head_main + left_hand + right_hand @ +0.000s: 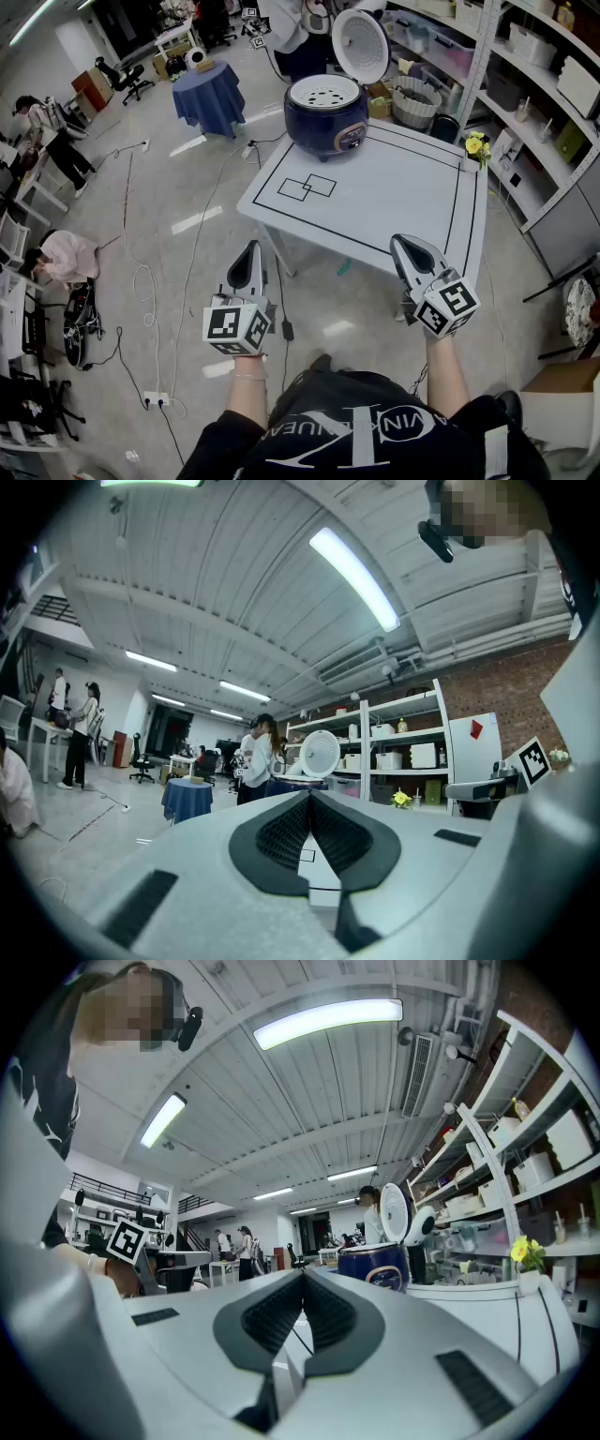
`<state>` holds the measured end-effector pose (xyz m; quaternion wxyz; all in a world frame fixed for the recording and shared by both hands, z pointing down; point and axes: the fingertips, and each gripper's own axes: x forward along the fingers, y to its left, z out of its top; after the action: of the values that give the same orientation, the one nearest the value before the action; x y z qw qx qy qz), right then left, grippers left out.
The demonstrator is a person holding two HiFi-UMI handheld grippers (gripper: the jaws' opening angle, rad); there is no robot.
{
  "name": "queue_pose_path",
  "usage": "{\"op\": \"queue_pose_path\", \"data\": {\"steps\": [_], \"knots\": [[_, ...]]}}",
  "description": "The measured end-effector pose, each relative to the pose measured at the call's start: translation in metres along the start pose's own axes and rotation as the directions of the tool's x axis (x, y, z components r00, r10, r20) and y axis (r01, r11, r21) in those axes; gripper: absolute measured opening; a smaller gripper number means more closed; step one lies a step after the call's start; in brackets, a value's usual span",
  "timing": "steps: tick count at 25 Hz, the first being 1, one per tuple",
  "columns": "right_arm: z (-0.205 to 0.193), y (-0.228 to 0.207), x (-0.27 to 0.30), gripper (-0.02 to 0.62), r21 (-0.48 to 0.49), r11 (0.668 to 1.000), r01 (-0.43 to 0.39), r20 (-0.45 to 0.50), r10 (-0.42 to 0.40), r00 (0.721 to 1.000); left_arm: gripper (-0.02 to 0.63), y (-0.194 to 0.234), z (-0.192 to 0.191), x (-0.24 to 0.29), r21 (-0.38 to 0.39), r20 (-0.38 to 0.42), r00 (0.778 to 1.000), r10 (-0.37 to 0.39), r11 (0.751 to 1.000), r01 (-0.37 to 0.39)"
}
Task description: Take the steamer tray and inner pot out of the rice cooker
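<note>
A dark blue rice cooker stands at the far edge of the white table, its round white lid raised. A white perforated steamer tray sits in its top; the inner pot is hidden beneath. The cooker also shows in the right gripper view and, small, in the left gripper view. My left gripper hangs before the table's near left corner, shut and empty. The right gripper hovers over the table's near edge, shut with nothing in it. Both point level, far from the cooker.
Black lines and two overlapping squares mark the tabletop. A yellow flower stands at its right edge. Shelving with boxes runs along the right. A small table under a blue cloth stands beyond, cables trail on the floor, people sit at left.
</note>
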<state>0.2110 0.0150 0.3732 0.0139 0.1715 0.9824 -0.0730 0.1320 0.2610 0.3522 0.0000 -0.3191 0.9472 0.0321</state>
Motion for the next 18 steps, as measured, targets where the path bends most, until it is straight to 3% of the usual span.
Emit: {"op": "queue_pose_path", "data": {"steps": [18], "knots": [[-0.013, 0.003, -0.022, -0.003, 0.011, 1.0, 0.0, -0.011, 0.0, 1.0, 0.009, -0.01, -0.009, -0.012, -0.004, -0.004, 1.0, 0.014, 1.0, -0.014]]}}
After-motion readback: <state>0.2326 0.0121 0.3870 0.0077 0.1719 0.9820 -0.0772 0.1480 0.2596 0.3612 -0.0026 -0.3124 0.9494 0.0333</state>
